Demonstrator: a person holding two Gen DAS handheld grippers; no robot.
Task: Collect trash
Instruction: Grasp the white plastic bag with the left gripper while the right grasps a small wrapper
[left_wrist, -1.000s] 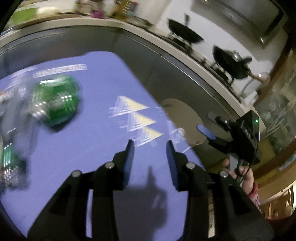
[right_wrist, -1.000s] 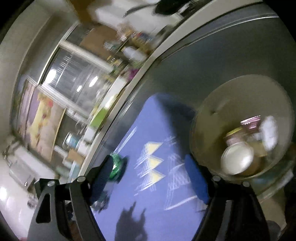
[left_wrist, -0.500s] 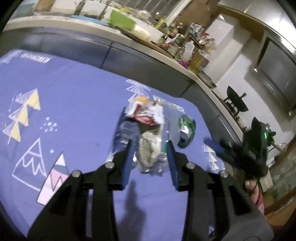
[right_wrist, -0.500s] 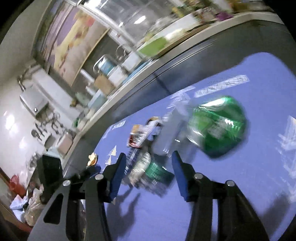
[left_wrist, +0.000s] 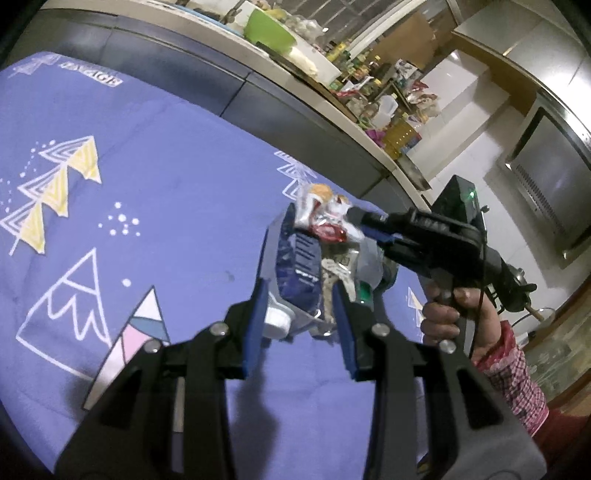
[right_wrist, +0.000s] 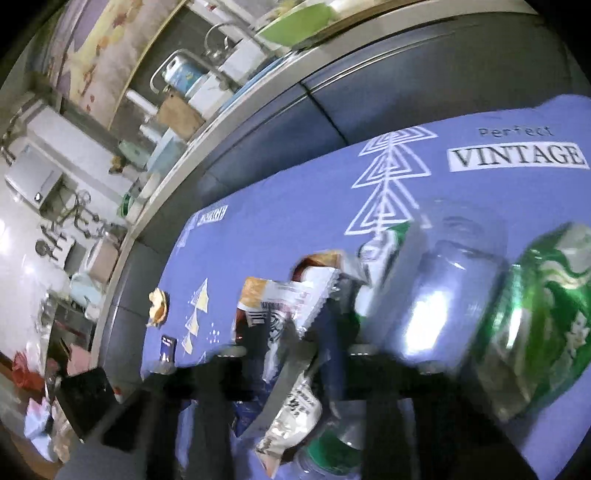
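Observation:
A heap of trash lies on the purple printed cloth (left_wrist: 147, 177). In it are a dark blue wrapper (left_wrist: 295, 266), a red and white snack wrapper (left_wrist: 325, 221) and a bottle with a white cap (left_wrist: 275, 321). My left gripper (left_wrist: 299, 325) stands open, its fingers on either side of the heap's near end. A hand holds my right gripper (left_wrist: 356, 218), which comes in from the right with its jaws closing tight on the snack wrapper (right_wrist: 288, 295). In the blurred right wrist view, a clear bottle (right_wrist: 443, 288) and a green can (right_wrist: 535, 314) lie just right of the right gripper (right_wrist: 321, 325).
Dark cabinet fronts (left_wrist: 258, 85) under a cluttered counter with a green bowl (left_wrist: 269, 29) border the cloth's far edge. A small orange scrap (right_wrist: 158, 302) and a dark card (right_wrist: 168, 347) lie apart on the cloth. Bare cloth stretches left of the heap.
Both views swung from the bare cloth and the bin to the trash heap. The left fingers moved up around the heap. The right jaws went from wide apart to shut on the wrapper.

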